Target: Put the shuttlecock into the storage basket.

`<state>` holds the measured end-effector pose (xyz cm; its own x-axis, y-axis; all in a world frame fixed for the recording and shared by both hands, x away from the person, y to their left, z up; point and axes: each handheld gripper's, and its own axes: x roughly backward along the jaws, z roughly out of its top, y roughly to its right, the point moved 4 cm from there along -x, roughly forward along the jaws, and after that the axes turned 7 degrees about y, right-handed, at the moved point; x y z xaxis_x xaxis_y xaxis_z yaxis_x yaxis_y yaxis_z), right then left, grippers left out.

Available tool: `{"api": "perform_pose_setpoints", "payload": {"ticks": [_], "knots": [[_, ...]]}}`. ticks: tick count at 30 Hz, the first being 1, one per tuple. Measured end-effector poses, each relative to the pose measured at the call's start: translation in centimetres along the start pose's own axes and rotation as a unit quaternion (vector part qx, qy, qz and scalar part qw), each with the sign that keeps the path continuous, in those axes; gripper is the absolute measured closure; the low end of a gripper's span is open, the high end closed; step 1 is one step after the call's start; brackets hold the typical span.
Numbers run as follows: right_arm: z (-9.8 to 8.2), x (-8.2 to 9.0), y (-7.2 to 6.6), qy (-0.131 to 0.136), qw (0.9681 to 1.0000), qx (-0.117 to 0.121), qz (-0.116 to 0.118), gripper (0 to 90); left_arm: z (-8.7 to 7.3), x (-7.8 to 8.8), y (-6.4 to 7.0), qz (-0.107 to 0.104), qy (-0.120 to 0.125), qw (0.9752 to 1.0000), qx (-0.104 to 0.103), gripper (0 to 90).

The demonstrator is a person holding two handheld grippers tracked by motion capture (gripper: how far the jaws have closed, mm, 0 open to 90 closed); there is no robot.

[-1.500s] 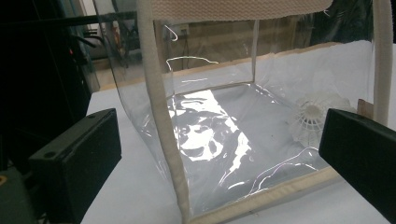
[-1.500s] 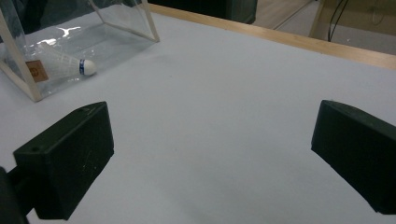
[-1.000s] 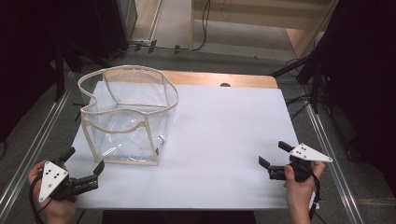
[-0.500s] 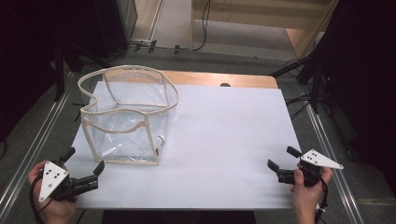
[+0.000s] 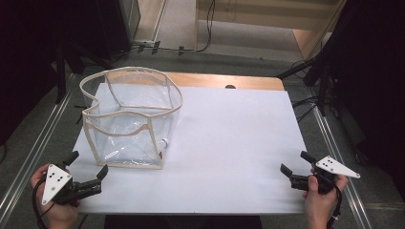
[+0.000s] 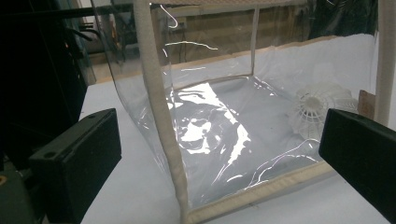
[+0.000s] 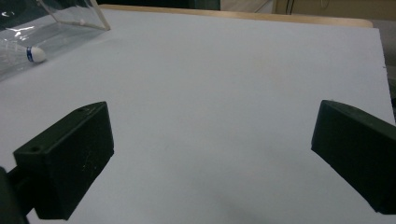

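**Both grippers held apart at the near edge, shuttlecock lying inside the clear bag**

A clear, box-shaped plastic bag with cream fabric edging (image 5: 128, 125) is seen standing upright on the white table surface (image 5: 229, 138), and it serves as the landmark here. A white plastic shuttlecock (image 6: 320, 108) is seen lying on its side within the bag, on the bag's floor near the near right corner; its rounded cork tip with a blue band (image 7: 35, 54) is shown pointing away from the bag's middle.

The left gripper (image 5: 86, 172) is held just in front of the bag's near left corner, apart from it, with its jaws spread wide and nothing between them. One cream vertical seam of the bag is framed between those jaws in the left gripper view.

The right gripper (image 5: 294, 164) is held well to the right of the bag, near the table's front edge. Its jaws are likewise spread wide and empty, with bare white surface seen between them.
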<state>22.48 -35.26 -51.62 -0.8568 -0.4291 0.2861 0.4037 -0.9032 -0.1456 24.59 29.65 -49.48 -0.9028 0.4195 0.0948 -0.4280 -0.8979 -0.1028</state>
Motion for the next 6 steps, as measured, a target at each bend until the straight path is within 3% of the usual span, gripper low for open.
{"api": "perform_pose_setpoints", "payload": {"ticks": [6], "knots": [[-0.04, -0.01, -0.02, -0.003, 1.0000, 0.005, 0.001, 0.0, -0.08, -0.06, -0.04, 0.002, -0.003, 1.0000, 0.001, 0.0]]}}
